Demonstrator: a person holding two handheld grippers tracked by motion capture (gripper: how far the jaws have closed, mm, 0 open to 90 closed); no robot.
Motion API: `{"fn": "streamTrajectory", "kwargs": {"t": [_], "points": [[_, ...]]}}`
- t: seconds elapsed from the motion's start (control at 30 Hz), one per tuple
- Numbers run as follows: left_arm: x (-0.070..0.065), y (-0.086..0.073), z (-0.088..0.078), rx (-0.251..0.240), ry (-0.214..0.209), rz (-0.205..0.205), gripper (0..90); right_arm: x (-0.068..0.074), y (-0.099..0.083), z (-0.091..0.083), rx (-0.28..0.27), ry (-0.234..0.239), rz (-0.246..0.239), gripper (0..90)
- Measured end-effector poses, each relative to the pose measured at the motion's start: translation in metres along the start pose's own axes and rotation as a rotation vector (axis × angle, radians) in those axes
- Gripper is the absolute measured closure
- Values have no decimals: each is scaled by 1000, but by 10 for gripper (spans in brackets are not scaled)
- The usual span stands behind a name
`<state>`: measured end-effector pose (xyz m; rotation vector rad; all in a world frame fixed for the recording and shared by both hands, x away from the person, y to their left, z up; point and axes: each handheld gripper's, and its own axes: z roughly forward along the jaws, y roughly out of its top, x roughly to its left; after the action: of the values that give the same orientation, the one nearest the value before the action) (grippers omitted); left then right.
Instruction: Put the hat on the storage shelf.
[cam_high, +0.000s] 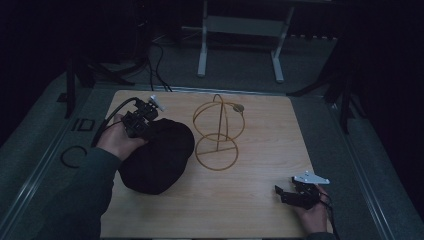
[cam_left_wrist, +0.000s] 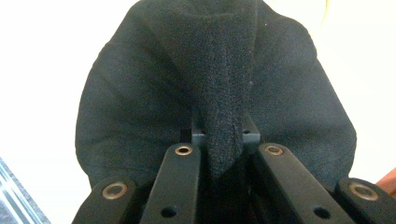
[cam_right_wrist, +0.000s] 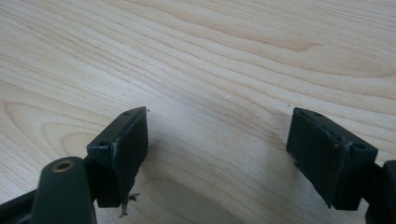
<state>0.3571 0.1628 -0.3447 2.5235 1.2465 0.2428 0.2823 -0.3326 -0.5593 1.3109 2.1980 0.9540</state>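
Black hat (cam_high: 157, 156) pinched by left gripper (cam_high: 141, 125) | right gripper (cam_high: 295, 194) fingers spread, table (cam_high: 260, 150) edge

Dim rm; grey floor (cam_high: 240, 70), white frame legs (cam_high: 202, 50) at back, black cables (cam_high: 157, 65), light wood table (cam_high: 260, 200).

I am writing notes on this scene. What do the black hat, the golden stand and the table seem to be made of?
The black hat looks like soft, matte felt or fleece: fuzzy nap, folds where the left gripper pinches it. The golden stand seems to be thin metal wire bent into rings, though painted plastic cannot be excluded. The table shows pale wood grain with a smooth finish, possibly laminate.
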Motion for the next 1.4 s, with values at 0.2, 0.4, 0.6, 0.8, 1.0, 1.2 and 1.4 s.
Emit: {"fn": "streamTrajectory", "kwargs": {"t": [0.2,0.4,0.6,0.8,1.0,1.2,1.4], "points": [[1,5,-6,-6,9,-4,835,0,0,0,0,0,0,203],[4,10,-9,11,12,6,834,0,0,0,0,0,0,203],[8,16,-12,36,4,16,833,0,0,0,1,0,1,203],[10,23,-15,66,-2,31,832,0,0,0,1,0,1,203],[12,29,-21,86,2,38,832,0,0,0,0,0,0,203],[14,34,-27,94,-2,45,832,0,0,0,1,0,1,203],[18,36,-36,78,-7,40,830,0,0,0,1,1,0,203]]}}
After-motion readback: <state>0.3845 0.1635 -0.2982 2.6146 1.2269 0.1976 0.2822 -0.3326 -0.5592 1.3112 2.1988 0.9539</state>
